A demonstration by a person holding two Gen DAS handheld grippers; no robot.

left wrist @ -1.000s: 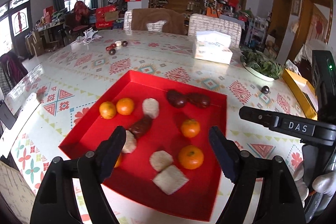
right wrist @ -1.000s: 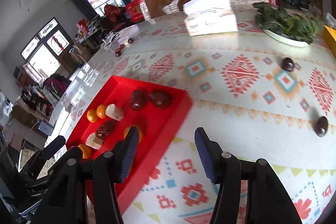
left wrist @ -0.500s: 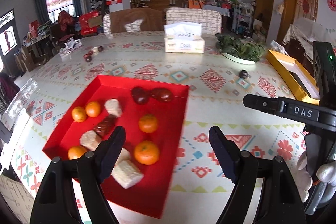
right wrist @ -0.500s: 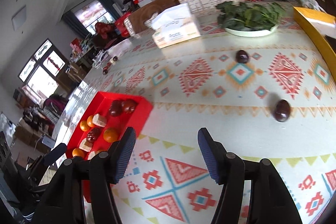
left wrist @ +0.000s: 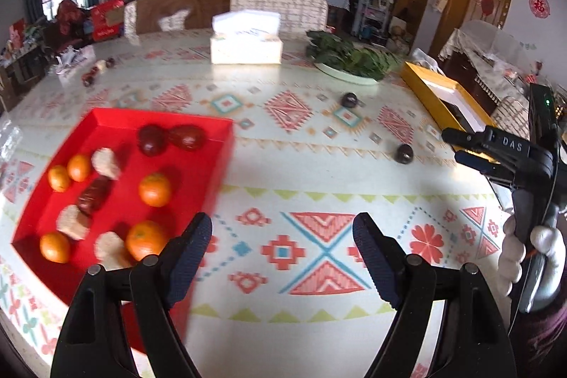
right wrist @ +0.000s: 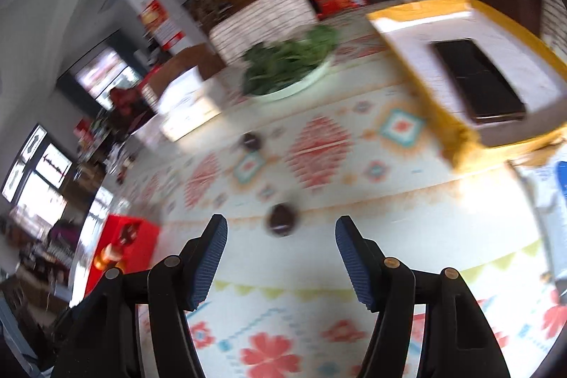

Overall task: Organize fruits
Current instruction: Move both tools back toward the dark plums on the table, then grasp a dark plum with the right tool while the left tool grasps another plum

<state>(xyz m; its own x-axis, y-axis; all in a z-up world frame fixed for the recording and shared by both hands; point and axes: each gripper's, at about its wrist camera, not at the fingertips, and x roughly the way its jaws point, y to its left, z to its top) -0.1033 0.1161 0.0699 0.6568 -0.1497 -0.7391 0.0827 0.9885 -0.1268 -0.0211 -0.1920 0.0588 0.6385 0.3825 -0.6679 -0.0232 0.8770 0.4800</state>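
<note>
A red tray [left wrist: 106,116] lies at the left of the patterned table and holds several oranges [left wrist: 154,189], dark red fruits [left wrist: 151,139] and pale biscuit pieces [left wrist: 105,162]. Two dark fruits lie loose on the table: a near one [left wrist: 404,153] and a far one [left wrist: 349,99]. My left gripper [left wrist: 282,238] is open and empty, over the tablecloth right of the tray. My right gripper [right wrist: 281,241] is open and empty, with the near dark fruit [right wrist: 281,219] just beyond its fingertips. The far fruit [right wrist: 251,141] and the tray [right wrist: 138,225] also show in the right wrist view.
A tissue box [left wrist: 246,45] stands at the back. A plate of green leaves [left wrist: 349,62] sits behind the far fruit. A yellow box with a phone inside [right wrist: 475,84] lies at the right edge. Small items [left wrist: 94,73] lie at the far left.
Both grippers have swung to the right, away from the tray. The right gripper now faces the near dark fruit, which has come much closer to its fingertips. Both stay open.
</note>
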